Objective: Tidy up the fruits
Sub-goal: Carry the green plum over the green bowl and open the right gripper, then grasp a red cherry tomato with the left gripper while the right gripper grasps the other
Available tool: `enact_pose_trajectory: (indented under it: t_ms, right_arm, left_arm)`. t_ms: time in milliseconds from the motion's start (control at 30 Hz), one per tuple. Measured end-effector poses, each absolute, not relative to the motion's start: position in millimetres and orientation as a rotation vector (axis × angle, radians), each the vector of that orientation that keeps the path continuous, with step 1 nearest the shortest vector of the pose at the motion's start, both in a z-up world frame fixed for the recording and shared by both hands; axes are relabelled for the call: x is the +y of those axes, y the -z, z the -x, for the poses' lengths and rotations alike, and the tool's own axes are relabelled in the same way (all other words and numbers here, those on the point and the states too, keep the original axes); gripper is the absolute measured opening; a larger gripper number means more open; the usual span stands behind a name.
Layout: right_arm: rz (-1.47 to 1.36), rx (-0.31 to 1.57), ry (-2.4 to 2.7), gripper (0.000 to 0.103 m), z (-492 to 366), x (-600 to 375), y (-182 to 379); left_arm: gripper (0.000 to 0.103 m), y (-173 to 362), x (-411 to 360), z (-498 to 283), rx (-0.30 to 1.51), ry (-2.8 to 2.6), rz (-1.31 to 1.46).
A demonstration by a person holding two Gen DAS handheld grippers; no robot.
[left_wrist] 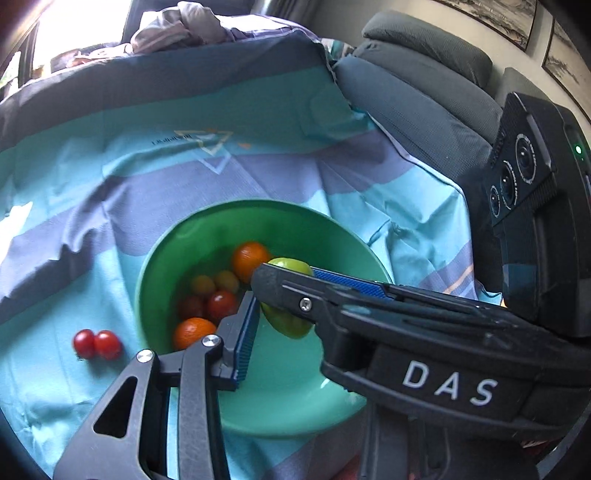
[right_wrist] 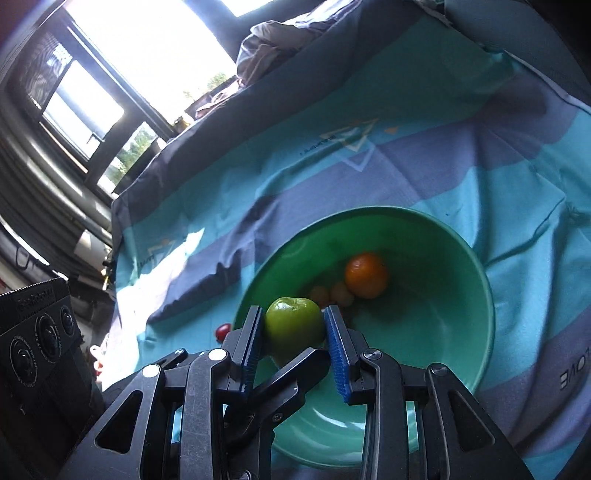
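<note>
A green bowl (left_wrist: 207, 236) sits on a striped blue cloth and holds two oranges (left_wrist: 251, 258), several cherry tomatoes (left_wrist: 221, 304) and yellowish small fruits. My right gripper (right_wrist: 295, 328) is shut on a green apple (right_wrist: 293, 325) and holds it over the bowl's (right_wrist: 461, 251) near side; in the left wrist view the apple (left_wrist: 288, 321) shows behind that gripper's black finger (left_wrist: 284, 288). My left gripper (left_wrist: 258, 314) is over the bowl; only its left finger (left_wrist: 243, 343) shows, the other is hidden. Two red cherry tomatoes (left_wrist: 96, 344) lie on the cloth left of the bowl.
The cloth (left_wrist: 184, 166) covers a bed or sofa. A grey cushioned seat (left_wrist: 424, 92) is at the right, a clothes pile (left_wrist: 177, 26) at the back, windows (right_wrist: 92, 92) to the left in the right wrist view.
</note>
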State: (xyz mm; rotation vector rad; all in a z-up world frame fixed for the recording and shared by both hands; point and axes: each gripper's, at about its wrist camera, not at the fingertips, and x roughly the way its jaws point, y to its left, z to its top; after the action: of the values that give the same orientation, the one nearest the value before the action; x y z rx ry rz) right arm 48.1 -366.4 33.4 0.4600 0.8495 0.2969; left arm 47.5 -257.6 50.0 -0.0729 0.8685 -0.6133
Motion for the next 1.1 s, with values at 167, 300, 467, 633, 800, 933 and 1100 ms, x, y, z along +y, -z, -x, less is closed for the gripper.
enact_pose_trajectory:
  t_ms: [167, 300, 467, 633, 800, 933, 1100]
  right_arm:
    - [-0.483, 0.894, -0.258, 0.036, -52.2, -377.7, -22.4]
    - [-0.470, 0.918, -0.205, 0.036, -53.4, -377.8, -20.6]
    - [-0.453, 0.881, -0.114, 0.036, -48.6, -382.2, -28.7]
    - [-0.429, 0.808, -0.086, 0.036, -38.3, -381.3, -44.8]
    - [-0.401, 0.766, -0.191, 0.037, -36.0, -357.4, -59.1]
    - [-0.386, 0.780, -0.292, 0.037, -39.2, -328.4, -62.6]
    - [-0.351, 0.808, -0.309, 0.037, -47.8, -297.5, -56.8]
  left_arm:
    - [0.035, -41.7, -265.9, -51.9, 0.901, 0.628, 0.088]
    - [0.035, -39.3, -263.8, -51.6, 0.913, 0.645, 0.107]
    - [0.044, -45.7, -250.7, -45.8, 0.902, 0.596, 0.099]
    - [0.060, -63.2, -190.3, -32.5, 0.845, 0.461, 0.153]
    - [0.062, -60.2, -104.2, -30.5, 0.829, 0.163, 0.188]
    - [0.061, -31.6, -62.8, -41.7, 0.871, 0.024, 0.274]
    - [0.055, 17.5, -63.0, -72.2, 1.014, 0.101, 0.417]
